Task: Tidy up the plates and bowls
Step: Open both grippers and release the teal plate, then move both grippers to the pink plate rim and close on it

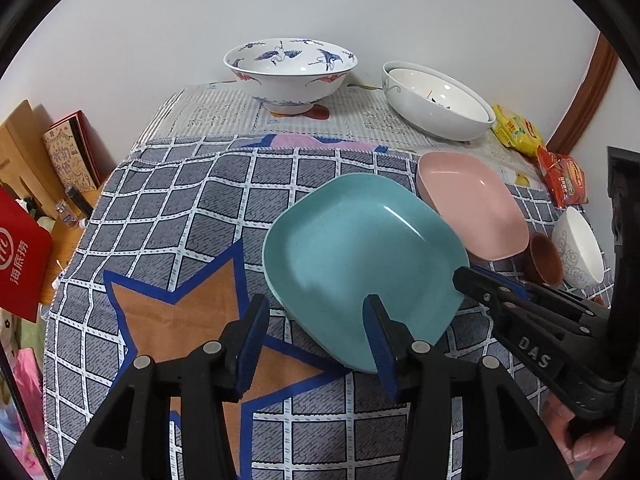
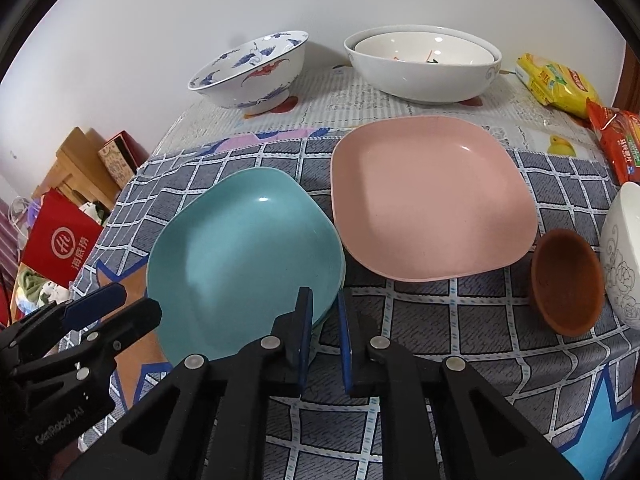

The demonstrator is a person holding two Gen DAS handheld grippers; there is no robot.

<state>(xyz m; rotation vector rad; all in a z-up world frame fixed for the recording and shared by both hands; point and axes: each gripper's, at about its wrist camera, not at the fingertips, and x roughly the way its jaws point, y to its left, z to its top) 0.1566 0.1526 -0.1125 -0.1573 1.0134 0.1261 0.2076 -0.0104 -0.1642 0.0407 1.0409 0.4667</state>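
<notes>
A teal square plate (image 1: 360,256) (image 2: 244,256) lies on the checked cloth, with a pink square plate (image 1: 476,208) (image 2: 428,200) to its right. My left gripper (image 1: 316,340) (image 2: 116,308) is open at the teal plate's near left edge, its right finger over the rim. My right gripper (image 2: 325,328) (image 1: 492,284) is nearly closed at the teal plate's near right edge; whether it pinches the rim is unclear. A small brown bowl (image 2: 568,280) and a white patterned bowl (image 2: 624,256) stand at the right.
A blue-and-white crane bowl (image 1: 290,70) (image 2: 252,76) and two nested white bowls (image 1: 436,100) (image 2: 424,64) stand at the back by the wall. Yellow and red snack packets (image 2: 560,84) lie back right. Boxes and a red bag (image 1: 20,256) sit off the table's left edge.
</notes>
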